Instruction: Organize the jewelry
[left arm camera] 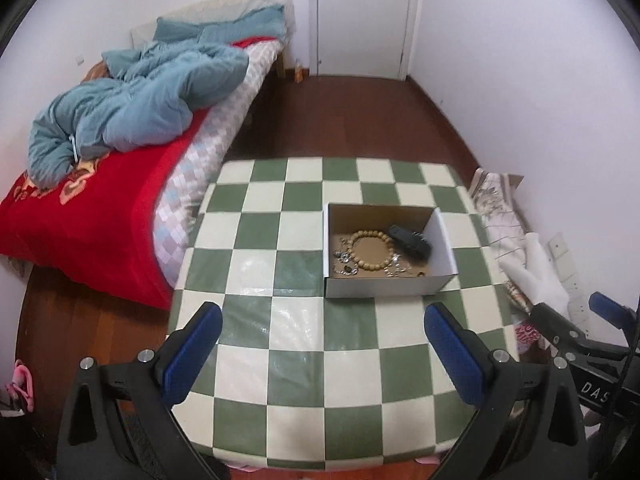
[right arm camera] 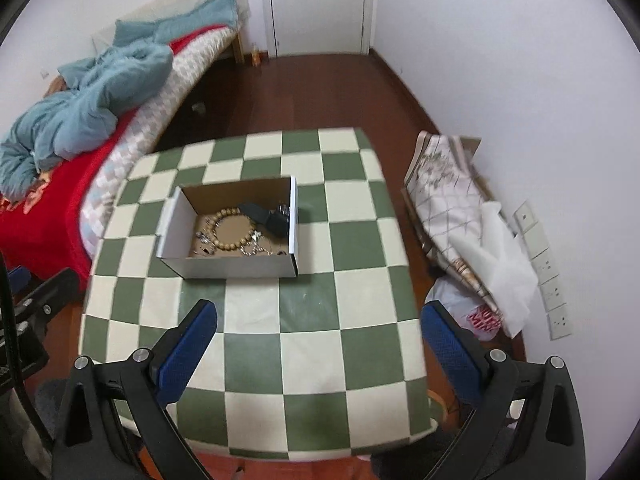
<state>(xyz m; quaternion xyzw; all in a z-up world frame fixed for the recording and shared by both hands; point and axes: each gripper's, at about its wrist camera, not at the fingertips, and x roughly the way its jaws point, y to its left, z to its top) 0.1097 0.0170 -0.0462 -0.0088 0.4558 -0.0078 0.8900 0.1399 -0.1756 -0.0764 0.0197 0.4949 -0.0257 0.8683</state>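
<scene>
2 grippers hang above the near edge of the worktop [left arm camera: 256,276], both spread wide with nothing between the blue pads. Left gripper [left arm camera: 322,356]: released, over the green-and-cream checked cloth, well short of the box. Right gripper [right arm camera: 320,354]: likewise released and holding nothing, also short of the box. In the left wrist view the right gripper's black frame shows at the right margin, with the white letters "DAS" legible on it; the rest of that marking is cut off.

1 open white cardboard box [left arm camera: 384,286] sits on the worktop beyond both grippers, nearer the far half. Inside, on its brown floor, lies a wooden bead bracelet [left arm camera: 370,249], a black oblong item [left arm camera: 410,240] touching the bracelet's far right side, and several small silver pieces [left arm camera: 344,262] scattered round the bracelet; their exact type is too small to tell. Nothing stands between the grippers and the box.

Surroundings: a bed [left arm camera: 92,216] with a red blanket and a crumpled blue duvet [left arm camera: 136,104] just beside the worktop's left side. On the floor at right, folded patterned fabric [right arm camera: 448,208] leans against the wall, with a white plastic bag [right arm camera: 480,316] bearing red lettering that cannot be read. A row of wall sockets [right arm camera: 548,280] runs low on the right wall. A white door [left arm camera: 362,16] closes the far wall.
</scene>
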